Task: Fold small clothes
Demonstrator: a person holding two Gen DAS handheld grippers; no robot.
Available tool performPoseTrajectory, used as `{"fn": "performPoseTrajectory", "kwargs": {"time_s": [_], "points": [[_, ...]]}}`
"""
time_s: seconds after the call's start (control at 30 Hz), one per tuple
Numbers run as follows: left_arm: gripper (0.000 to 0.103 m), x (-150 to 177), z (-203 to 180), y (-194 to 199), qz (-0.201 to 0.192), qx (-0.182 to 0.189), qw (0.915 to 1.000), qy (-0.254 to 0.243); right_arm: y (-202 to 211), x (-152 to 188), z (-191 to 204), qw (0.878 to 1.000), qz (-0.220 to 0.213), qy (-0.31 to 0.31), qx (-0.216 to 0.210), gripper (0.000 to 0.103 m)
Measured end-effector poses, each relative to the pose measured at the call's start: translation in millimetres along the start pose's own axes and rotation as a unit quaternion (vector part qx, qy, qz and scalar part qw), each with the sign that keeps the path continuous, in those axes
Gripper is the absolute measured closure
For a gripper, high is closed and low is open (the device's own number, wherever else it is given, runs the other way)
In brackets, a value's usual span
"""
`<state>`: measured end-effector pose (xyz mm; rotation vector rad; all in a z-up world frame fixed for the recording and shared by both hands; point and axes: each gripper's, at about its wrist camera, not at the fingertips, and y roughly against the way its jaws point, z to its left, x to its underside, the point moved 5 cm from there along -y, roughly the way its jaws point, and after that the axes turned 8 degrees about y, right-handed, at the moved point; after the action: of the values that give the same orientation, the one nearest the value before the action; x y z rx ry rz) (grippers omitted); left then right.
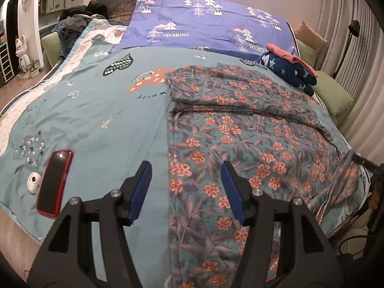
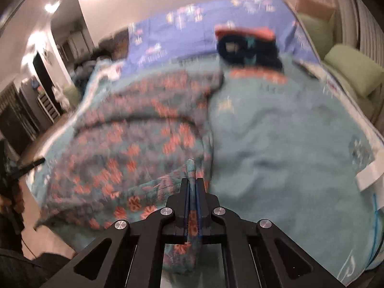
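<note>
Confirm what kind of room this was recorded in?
Most likely a home bedroom. The floral garment lies on a bed under a teal printed bedsheet, with a green pillow and curtains alongside, and a pile of clothes at the far end.

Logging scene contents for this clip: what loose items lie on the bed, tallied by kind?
Clothing: 3, the floral garment, the navy star-print piece, the pink piece on it
Phones: 1, the red-cased phone
Small white devices: 1, the white round gadget
Total: 5

phone (image 1: pixel 54 183) red case, on teal bedspread (image 1: pixel 100 120) | white round device (image 1: pixel 33 182) beside | green pillow (image 2: pixel 352 72)
</note>
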<state>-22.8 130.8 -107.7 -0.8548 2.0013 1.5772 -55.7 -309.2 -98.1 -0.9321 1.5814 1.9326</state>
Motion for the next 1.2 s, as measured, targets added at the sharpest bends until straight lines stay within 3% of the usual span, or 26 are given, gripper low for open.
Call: {"fn": "performPoseTrajectory", "kwargs": {"time_s": [0.13,0.23,0.43,0.6,0.73,0.9,1.0,1.13,1.2], "points": [[0.042,-6,9,4,0.000,0.016,0.9997,0.019,15,-27,3,0.999,-0.046,-0.003,-0.029,0.099],[0.042,-6,11,15,-0.008,0.029,0.9994,0.015,10,-47,4,0.998,-0.059,-0.003,-0.029,0.099],[0.035,8,-7,49,-0.017,0.074,0.9956,-0.056,-23,-87,3,0.998,-0.061,-0.009,-0.008,0.099],[0.035,11,-30,48,-0.012,0.105,0.9896,-0.098,-56,-119,-17,0.997,-0.061,-0.042,0.022,0.099],[0.035,29,-50,42,0.023,0.144,0.9787,-0.145,-93,-120,-39,0.997,-0.016,-0.077,0.027,0.099],[0.035,58,-75,36,0.053,0.150,0.9612,-0.225,-139,-109,-53,0.994,0.030,-0.094,0.041,0.099],[0.035,66,-87,32,0.061,0.156,0.9540,-0.249,-157,-111,-61,0.991,0.037,-0.124,0.039,0.099],[0.035,71,-102,28,0.077,0.197,0.9433,-0.256,-165,-123,-73,0.987,0.036,-0.138,0.077,0.099],[0.035,77,-108,25,0.082,0.198,0.9380,-0.272,-160,-123,-72,0.987,0.039,-0.144,0.063,0.098]]}}
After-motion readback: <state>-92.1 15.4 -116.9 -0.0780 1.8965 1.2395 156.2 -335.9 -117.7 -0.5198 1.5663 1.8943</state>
